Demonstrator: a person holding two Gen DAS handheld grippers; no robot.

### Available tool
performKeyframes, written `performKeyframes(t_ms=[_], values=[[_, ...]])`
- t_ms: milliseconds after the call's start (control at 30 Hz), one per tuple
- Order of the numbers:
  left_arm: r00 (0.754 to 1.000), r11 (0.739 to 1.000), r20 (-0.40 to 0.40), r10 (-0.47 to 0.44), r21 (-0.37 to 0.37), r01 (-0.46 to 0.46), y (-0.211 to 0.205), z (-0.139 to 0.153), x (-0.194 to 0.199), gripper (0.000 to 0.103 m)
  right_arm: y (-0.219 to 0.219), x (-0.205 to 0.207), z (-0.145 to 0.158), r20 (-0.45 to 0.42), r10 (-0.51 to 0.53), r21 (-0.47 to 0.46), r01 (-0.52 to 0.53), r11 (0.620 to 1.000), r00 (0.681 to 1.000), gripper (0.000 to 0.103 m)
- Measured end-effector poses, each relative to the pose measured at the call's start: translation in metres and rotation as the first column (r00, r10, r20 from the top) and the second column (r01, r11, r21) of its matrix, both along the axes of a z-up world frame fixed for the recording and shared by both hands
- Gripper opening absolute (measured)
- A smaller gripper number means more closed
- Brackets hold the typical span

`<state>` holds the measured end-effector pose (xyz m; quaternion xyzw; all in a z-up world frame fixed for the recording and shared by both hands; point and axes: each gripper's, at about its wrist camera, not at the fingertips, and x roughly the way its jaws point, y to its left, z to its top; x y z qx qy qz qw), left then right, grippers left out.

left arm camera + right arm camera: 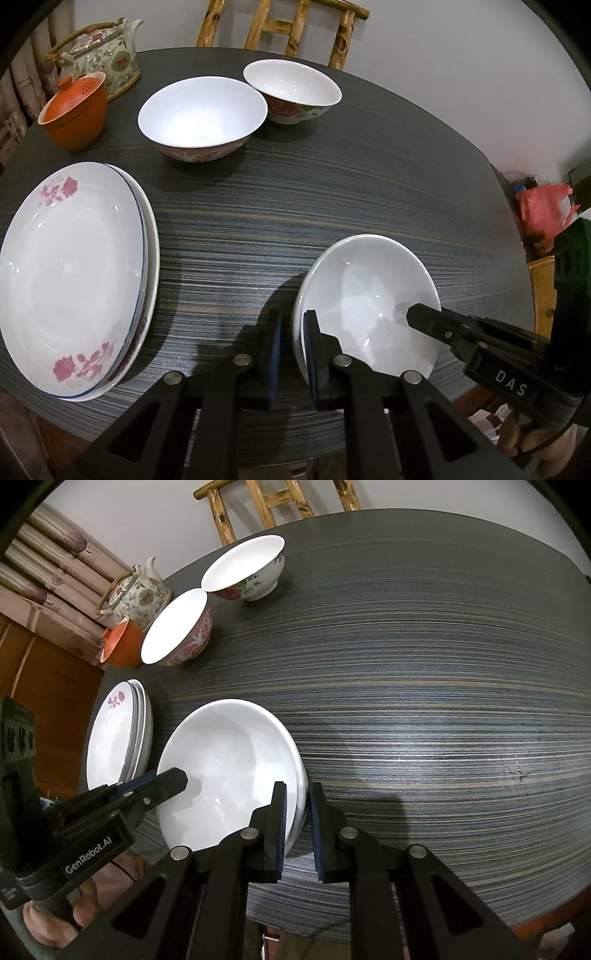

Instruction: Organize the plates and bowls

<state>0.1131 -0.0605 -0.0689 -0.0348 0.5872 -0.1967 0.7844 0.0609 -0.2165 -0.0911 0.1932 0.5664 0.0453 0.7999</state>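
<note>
Item: plain white glazed ceramic dish (pixel 369 302), near right on the dark striped bench (pixel 295 192).
Left tongs (pixel 293 350): clenched on its left rim.
Right tongs (pixel 297 823): clenched on its right rim.
Handling: judged rigid, slippery, breakable; rim grips at opposite edges suit it.
Destination: likely floral plate stack (pixel 74 273), near left.

Your stack of plates (pixel 74 273) shows only its top plate in full; how many lie beneath you cannot count. The left gripper (pixel 293 345) hides part of the near rim of the plain white bowl (pixel 369 295). The bamboo chair (pixel 284 26) is cut off at the top edge. The teapot (pixel 138 592) is partly hidden behind the orange cup (pixel 123 646).
</note>
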Motion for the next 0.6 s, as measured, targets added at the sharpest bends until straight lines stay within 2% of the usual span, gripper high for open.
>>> performKeyframes(t_ms=[167,400,600], values=[[1.0,1.0,-0.005,0.004,0.002,-0.004,0.002,-0.001,0.001,0.012,0.0,0.002,0.002,0.006,-0.001,0.002,0.001,1.0,1.0,0.014],[1.0,1.0,-0.013,0.005,-0.001,-0.005,0.003,-0.001,0.004,0.013,-0.002,0.002,0.005,0.014,0.001,0.011,-0.001,1.0,1.0,0.02],[1.0,1.0,-0.024,0.006,-0.008,-0.006,0.008,0.0,0.005,0.019,-0.003,0.001,0.01,0.026,-0.005,-0.004,0.005,1.0,1.0,0.025]])
